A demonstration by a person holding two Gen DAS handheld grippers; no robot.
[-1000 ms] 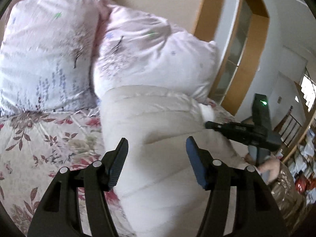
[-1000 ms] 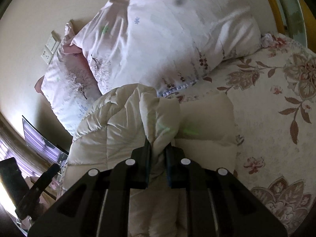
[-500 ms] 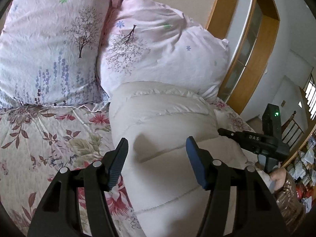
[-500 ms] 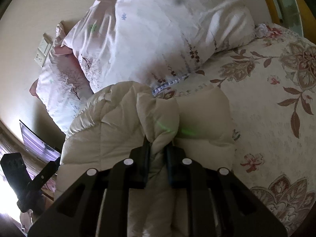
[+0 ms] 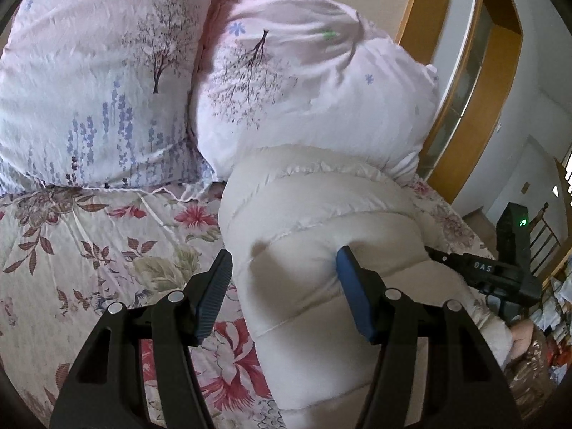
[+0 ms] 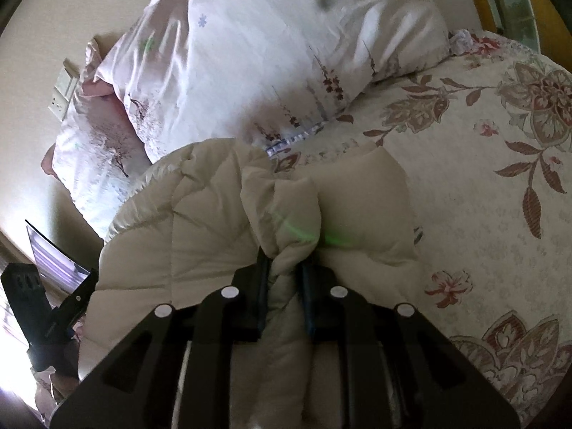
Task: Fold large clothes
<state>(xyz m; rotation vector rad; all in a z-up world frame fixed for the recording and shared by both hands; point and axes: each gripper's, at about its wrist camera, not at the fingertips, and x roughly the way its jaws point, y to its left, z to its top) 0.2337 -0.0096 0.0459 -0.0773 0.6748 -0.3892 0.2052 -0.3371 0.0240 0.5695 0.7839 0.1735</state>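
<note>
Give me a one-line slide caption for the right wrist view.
Right hand-held gripper shut on a bunched fold of the cream puffer coat, lying on the floral bedspread below two pillows.

Jacket (image 5: 321, 250): cream quilted cloth, puffy, stitched seams, faint satin sheen. Bedspread (image 5: 89, 243): matt quilted cloth, floral print. Pillows (image 5: 100, 82): thin pink-white cloth, crinkled, tree and flower print. Left gripper (image 5: 282, 286): matt black plastic, ribbed blue pads, silver metal screw heads. Right gripper (image 6: 284, 286): same black plastic. Door frame (image 5: 497, 82): glossy yellow wood.
</note>
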